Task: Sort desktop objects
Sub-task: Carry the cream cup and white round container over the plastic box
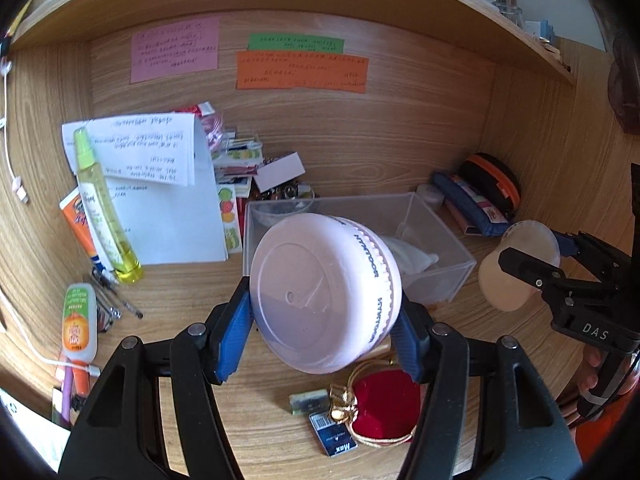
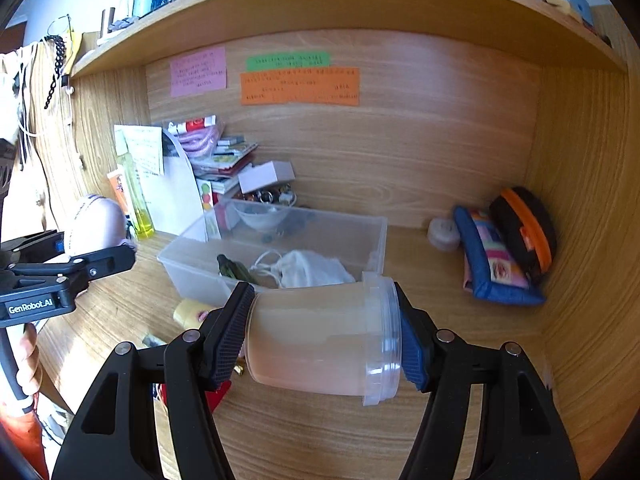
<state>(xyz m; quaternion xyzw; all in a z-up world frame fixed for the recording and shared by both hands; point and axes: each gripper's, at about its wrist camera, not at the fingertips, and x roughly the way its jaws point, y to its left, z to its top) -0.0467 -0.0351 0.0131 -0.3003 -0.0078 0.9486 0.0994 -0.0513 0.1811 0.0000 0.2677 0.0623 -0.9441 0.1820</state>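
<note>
My left gripper (image 1: pixel 322 332) is shut on a round pale pink jar (image 1: pixel 324 296) and holds it tilted, above the desk in front of the clear plastic bin (image 1: pixel 444 236). My right gripper (image 2: pixel 324 340) is shut on a translucent plastic cup with a lid (image 2: pixel 324 340), held on its side above the desk just in front of the bin (image 2: pixel 360 236). The cup also shows at the right in the left wrist view (image 1: pixel 516 264). The pink jar shows at the left in the right wrist view (image 2: pixel 96 220). The bin holds a white cloth bag (image 2: pixel 308 268) and a small bowl (image 2: pixel 260 216).
A red jewelry box (image 1: pixel 384 404), an eraser (image 1: pixel 308 402) and a small blue pack (image 1: pixel 334 436) lie on the desk below the jar. A yellow spray bottle (image 1: pixel 104 208), tubes, pens and papers (image 1: pixel 160 200) sit left. A blue pouch (image 2: pixel 496 264) and a black-orange case (image 2: pixel 524 228) sit right.
</note>
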